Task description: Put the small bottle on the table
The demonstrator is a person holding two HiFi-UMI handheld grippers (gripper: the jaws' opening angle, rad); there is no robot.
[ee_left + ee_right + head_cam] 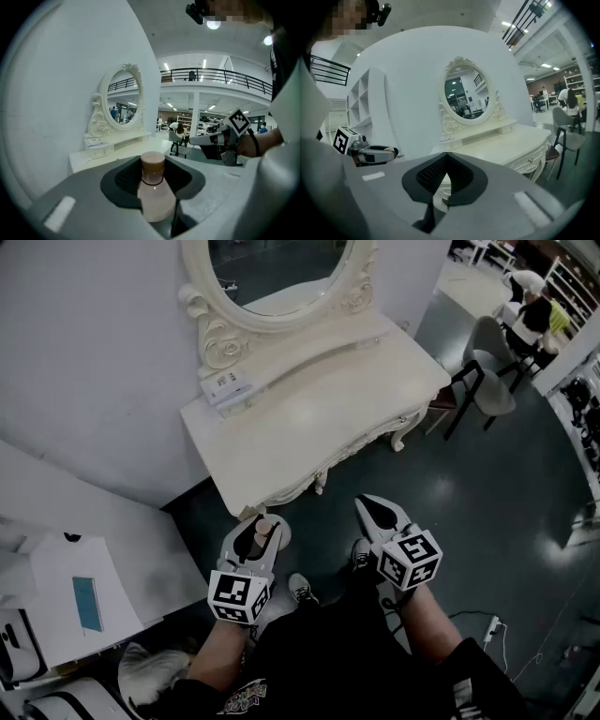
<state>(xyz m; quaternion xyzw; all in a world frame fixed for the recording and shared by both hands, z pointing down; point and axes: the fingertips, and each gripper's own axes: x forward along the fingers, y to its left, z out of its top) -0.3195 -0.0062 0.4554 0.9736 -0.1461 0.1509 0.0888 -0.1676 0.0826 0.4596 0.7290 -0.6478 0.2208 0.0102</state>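
Clamped in the left gripper [255, 538], the small bottle [153, 190] is held short of the table [319, 418]; the right gripper [375, 509] is seen closed and empty. If released early, the bottle could be dropped onto the floor [487, 502].

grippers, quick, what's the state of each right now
Left gripper: closed on the small bottle.
Right gripper: closed, nothing between its jaws.

Small bottle [153, 190] — pale pink, tan cap, upright, clamped in left gripper [251, 538] — near white table [319, 418].
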